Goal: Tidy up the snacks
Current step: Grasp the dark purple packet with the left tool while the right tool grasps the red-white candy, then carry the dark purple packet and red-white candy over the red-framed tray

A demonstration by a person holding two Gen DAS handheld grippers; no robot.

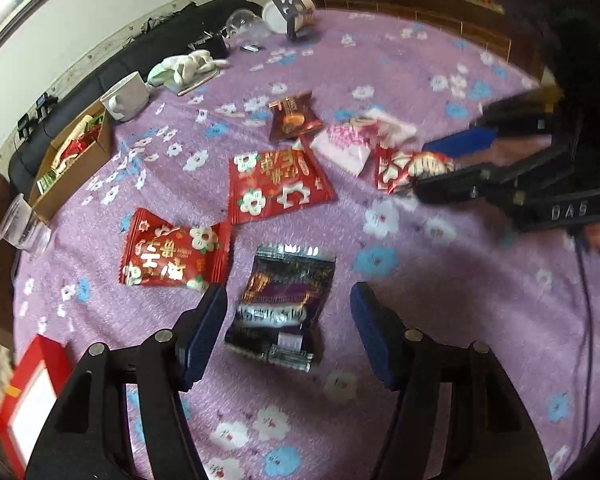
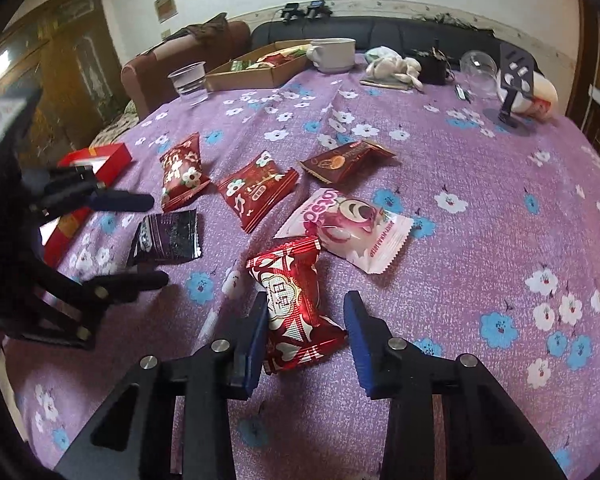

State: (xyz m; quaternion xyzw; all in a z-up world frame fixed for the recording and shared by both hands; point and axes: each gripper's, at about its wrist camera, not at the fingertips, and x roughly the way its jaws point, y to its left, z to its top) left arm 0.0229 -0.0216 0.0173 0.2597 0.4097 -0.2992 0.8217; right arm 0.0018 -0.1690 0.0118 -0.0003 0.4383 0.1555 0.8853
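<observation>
Several snack packets lie on a purple floral tablecloth [image 1: 440, 60]. My left gripper [image 1: 288, 296] is open, its jaws either side of a dark purple packet [image 1: 284, 304], which also shows in the right wrist view [image 2: 168, 236]. My right gripper [image 2: 306, 304] is open around a shiny red-and-white packet [image 2: 294, 304], which also shows in the left wrist view [image 1: 408, 168]. Two red flowered packets [image 1: 280, 184] [image 1: 172, 256], a brown packet [image 1: 294, 116] and a pink-white packet [image 2: 352, 224] lie between them. A cardboard box [image 2: 256, 66] with snacks sits at the far edge.
A red box [image 2: 96, 160] lies at the table's left edge. A clear plastic cup [image 2: 190, 80], a white mug [image 2: 334, 54], a plush toy [image 2: 396, 66], a clear glass [image 2: 478, 74] and a tipped paper cup [image 2: 540, 94] stand along the far side. A sofa [image 2: 380, 30] is behind.
</observation>
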